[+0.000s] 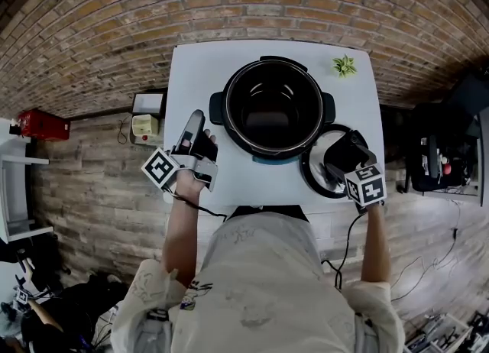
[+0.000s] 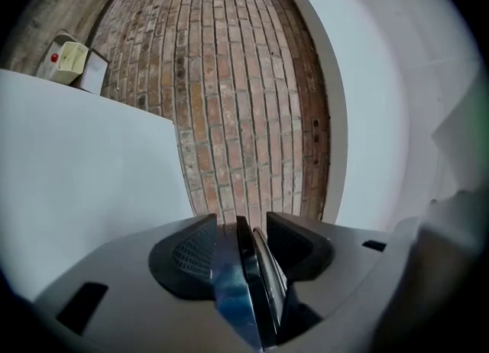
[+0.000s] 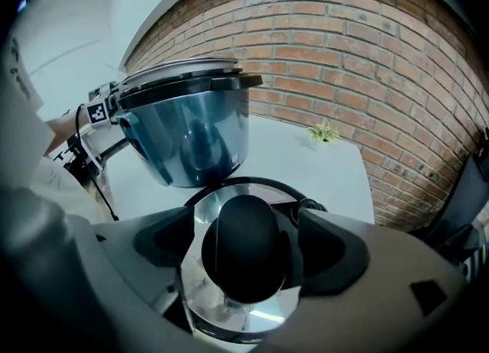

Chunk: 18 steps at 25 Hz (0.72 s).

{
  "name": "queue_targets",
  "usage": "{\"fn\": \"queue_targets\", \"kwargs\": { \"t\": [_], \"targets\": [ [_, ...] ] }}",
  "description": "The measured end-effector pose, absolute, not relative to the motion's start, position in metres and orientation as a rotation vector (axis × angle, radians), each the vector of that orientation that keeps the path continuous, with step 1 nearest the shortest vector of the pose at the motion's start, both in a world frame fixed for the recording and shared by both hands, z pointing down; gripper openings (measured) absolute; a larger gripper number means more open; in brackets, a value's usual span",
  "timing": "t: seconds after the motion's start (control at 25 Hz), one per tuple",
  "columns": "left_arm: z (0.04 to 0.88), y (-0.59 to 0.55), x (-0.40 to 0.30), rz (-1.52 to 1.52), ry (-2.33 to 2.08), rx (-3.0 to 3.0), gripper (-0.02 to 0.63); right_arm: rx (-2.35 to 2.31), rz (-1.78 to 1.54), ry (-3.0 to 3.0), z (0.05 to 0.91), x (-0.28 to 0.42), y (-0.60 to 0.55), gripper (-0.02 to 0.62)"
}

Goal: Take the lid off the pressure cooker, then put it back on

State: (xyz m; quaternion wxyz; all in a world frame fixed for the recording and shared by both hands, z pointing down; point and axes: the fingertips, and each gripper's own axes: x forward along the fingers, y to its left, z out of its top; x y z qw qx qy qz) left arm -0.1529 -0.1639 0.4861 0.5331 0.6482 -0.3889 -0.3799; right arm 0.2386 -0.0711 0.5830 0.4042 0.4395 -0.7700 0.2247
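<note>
Head view, lid (image 1: 312,168) near right edge of table (image 1: 199,76), pressure cooker (image 1: 273,107) centred

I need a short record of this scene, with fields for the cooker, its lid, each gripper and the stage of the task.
cooker: at the middle of the table, open
lid: flat on the table, right of the cooker, knob up
right gripper: jaws apart, one at each side of the knob, a small gap at both
left gripper: left of the cooker, jaws apart; a thin blue and black edge shows between them, contact unclear
plant: small, at the far right corner
stage: lid off, not yet put back
</note>
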Motion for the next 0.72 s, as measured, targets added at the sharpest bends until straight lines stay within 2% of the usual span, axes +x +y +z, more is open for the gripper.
{"fn": "queue_targets", "kwargs": {
  "t": [0.44,0.52,0.56,0.6,0.68,0.72],
  "targets": [
    [0.476,-0.185,-0.111,-0.759,-0.859,1.652,0.224,0.91,0.584,-1.846,0.61,0.239,-0.067,0.423],
    [0.478,-0.187,-0.107,-0.726,-0.878,1.65,0.222,0.853,0.573,-1.832,0.615,0.236,-0.065,0.402],
    [0.48,-0.187,-0.107,-0.713,-0.89,1.643,0.202,0.831,0.577,-1.833,0.616,0.234,-0.064,0.377],
    [0.481,-0.188,-0.107,-0.705,-0.897,1.636,0.155,0.816,0.586,-1.835,0.616,0.233,-0.065,0.371],
    [0.481,-0.189,-0.108,-0.7,-0.896,1.626,0.103,0.803,0.611,-1.841,0.616,0.232,-0.066,0.36],
    [0.481,-0.189,-0.109,-0.702,-0.891,1.621,0.1,0.803,0.627,-1.842,0.615,0.233,-0.067,0.351]
  ]
}}
